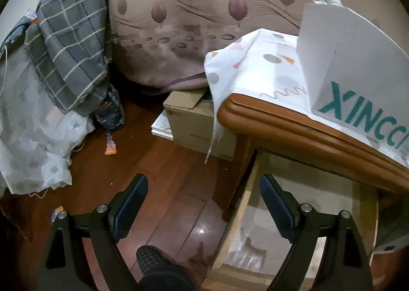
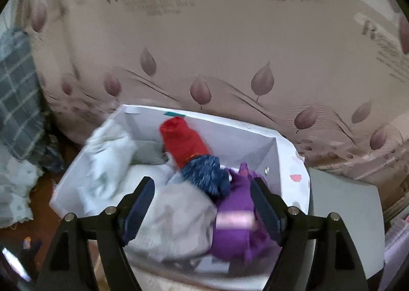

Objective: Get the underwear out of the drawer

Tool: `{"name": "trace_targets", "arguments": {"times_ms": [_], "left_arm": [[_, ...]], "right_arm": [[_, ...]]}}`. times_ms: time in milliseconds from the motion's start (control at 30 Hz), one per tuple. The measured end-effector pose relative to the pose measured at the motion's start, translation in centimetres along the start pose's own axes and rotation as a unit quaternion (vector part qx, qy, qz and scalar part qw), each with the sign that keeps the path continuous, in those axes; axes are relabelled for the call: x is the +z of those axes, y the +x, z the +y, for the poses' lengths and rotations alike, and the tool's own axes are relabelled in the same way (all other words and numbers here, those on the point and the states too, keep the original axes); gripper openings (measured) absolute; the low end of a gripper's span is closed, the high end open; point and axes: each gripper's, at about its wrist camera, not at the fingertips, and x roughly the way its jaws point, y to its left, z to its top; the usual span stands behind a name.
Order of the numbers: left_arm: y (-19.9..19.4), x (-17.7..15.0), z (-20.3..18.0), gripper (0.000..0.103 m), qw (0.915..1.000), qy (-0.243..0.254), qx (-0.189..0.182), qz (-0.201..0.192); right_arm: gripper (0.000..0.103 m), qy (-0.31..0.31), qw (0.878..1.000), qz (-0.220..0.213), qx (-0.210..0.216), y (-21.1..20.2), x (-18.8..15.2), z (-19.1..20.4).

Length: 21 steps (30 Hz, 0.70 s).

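Note:
In the left wrist view my left gripper (image 1: 204,181) stands open and empty over the wooden floor, beside the pulled-out drawer (image 1: 240,211) of a brown nightstand (image 1: 281,122). The drawer's pale bottom shows only a blurred patch. In the right wrist view my right gripper (image 2: 202,183) is open above a white box (image 2: 230,132) full of garments. A purple piece with a pale waistband (image 2: 235,219) and a grey piece (image 2: 179,219) lie under the fingers, apart from the pads. Red (image 2: 182,140), navy speckled (image 2: 204,176) and white-green (image 2: 107,163) pieces lie further back.
The white box (image 1: 340,50) with teal letters stands on a patterned cloth (image 1: 255,66) over the nightstand. A leaf-print mattress (image 1: 204,22) leans behind. A cardboard box (image 1: 189,117), plaid and pale bedding (image 1: 69,43) and small litter sit on the floor. A person's dark-clad limb (image 1: 156,268) shows below.

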Motion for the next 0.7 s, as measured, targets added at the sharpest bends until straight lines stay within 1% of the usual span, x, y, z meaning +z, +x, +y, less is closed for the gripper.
{"name": "trace_targets", "arguments": {"times_ms": [100, 167, 200, 233, 300, 333, 400, 467, 600, 700], "left_arm": [[-0.5, -0.4, -0.9, 0.087, 0.9998, 0.015, -0.009, -0.005], [-0.8, -0.6, -1.4, 0.087, 0.9995, 0.025, -0.014, -0.010], [-1.0, -0.7, -1.6, 0.087, 0.9994, 0.028, -0.019, -0.010], [-1.2, -0.9, -1.9, 0.087, 0.9992, 0.030, -0.026, -0.010], [-1.5, -1.2, -2.4, 0.087, 0.9990, 0.031, -0.033, -0.006], [-1.9, -1.4, -2.7, 0.087, 0.9989, 0.031, -0.035, -0.008], [-2.4, -1.7, -3.2, 0.087, 0.9986, 0.039, -0.032, -0.015], [-2.9, -2.3, -4.0, 0.087, 0.9978, 0.057, -0.028, -0.018], [-3.4, -4.4, -4.8, 0.087, 0.9960, 0.084, -0.030, -0.005], [-3.5, -5.5, -5.4, 0.087, 0.9941, 0.101, -0.038, 0.006]], "right_arm": [[0.081, 0.009, 1.000, -0.022, -0.002, -4.0, -3.1, -0.2], [0.083, 0.015, 0.999, -0.043, -0.006, -6.3, -6.2, -0.3], [0.083, 0.020, 0.998, -0.052, -0.016, -7.2, -8.1, -0.3], [0.083, 0.022, 0.998, -0.053, -0.024, -7.6, -9.5, -0.3], [0.083, 0.028, 0.998, -0.041, -0.032, -7.5, -13.1, -0.1], [0.083, 0.037, 0.999, -0.024, -0.033, -6.9, -15.3, 0.0], [0.083, 0.053, 0.998, 0.004, -0.034, -5.7, -18.6, 0.2], [0.083, 0.061, 0.997, 0.027, -0.037, -4.5, -21.1, 0.6], [0.083, 0.071, 0.995, 0.067, -0.031, -2.1, -24.9, 1.4], [0.083, 0.066, 0.994, 0.079, -0.037, -1.4, -26.4, 1.8]]}}
